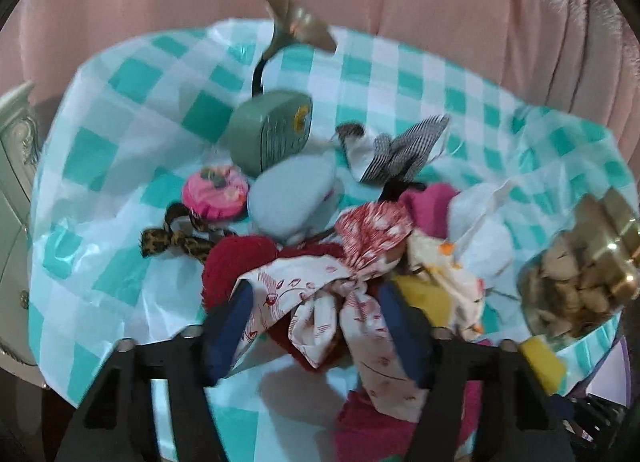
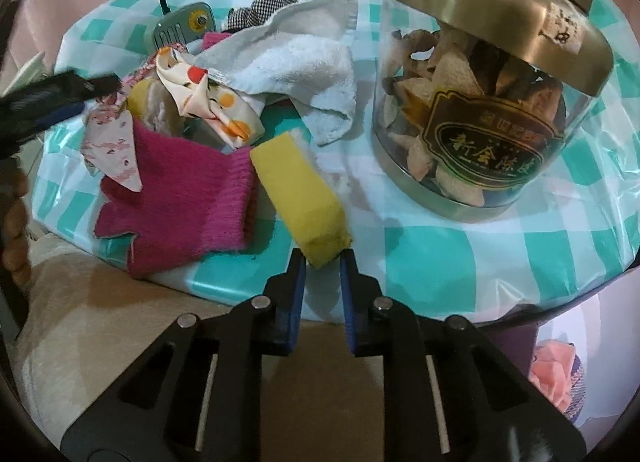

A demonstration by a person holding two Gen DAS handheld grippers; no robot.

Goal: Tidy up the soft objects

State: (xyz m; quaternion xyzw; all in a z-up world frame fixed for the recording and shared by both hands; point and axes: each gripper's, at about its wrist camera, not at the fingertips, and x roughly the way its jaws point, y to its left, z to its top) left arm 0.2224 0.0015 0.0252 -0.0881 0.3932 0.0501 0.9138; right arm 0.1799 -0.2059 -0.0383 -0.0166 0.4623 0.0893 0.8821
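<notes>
Pinching the near end of the yellow sponge, the right gripper stands nearly closed, the sponge's long axis running away from it (toward the white towel) just left of the jar.

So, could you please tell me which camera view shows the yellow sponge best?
The right wrist view: the yellow sponge lies full length on the checked cloth, its near end between the right gripper's pads. The left wrist view shows only yellow patches of it at the right, behind the cloths and the left gripper's finger.
</notes>
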